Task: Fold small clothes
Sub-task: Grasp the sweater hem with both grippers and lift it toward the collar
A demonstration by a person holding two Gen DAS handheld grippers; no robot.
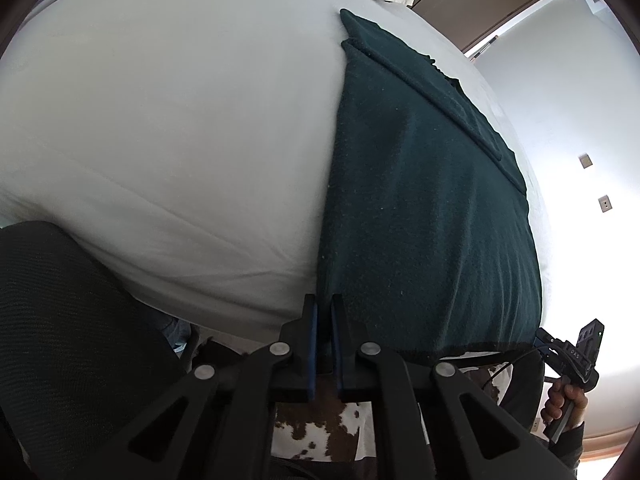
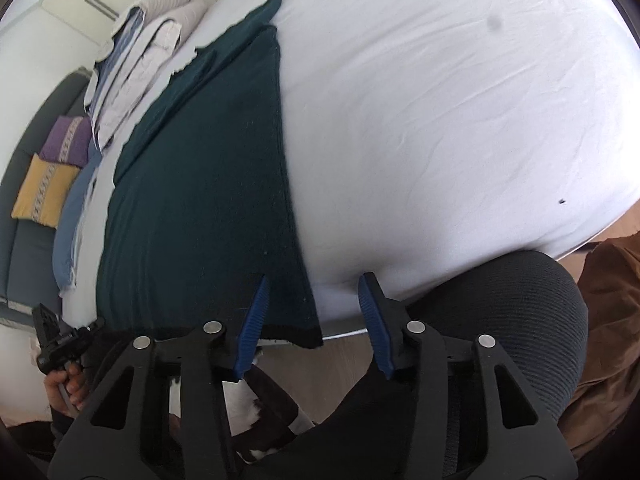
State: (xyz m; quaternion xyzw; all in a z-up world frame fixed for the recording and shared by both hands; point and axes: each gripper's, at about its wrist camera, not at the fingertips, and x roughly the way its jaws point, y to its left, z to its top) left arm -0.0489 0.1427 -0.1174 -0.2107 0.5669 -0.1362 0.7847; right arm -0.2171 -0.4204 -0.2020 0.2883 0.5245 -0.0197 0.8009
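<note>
A dark green garment (image 1: 420, 200) lies flat on the white bed (image 1: 160, 120), with one part folded along its far side. My left gripper (image 1: 323, 302) is at the garment's near left corner, shut on the edge of the cloth. In the right wrist view the same garment (image 2: 200, 200) reaches the bed's near edge. My right gripper (image 2: 315, 280) stands open around its near right corner, and the blue pads do not touch the cloth. A hand holds the other gripper at the edge of each view, the right one (image 1: 576, 356) and the left one (image 2: 52, 336).
A stack of folded pale linens (image 2: 132, 60) lies beyond the garment, near purple (image 2: 68, 140) and yellow (image 2: 44, 188) cushions. A black mesh chair back (image 2: 520, 320) stands close to the bed's edge. A cowhide rug (image 1: 312, 428) covers the floor below.
</note>
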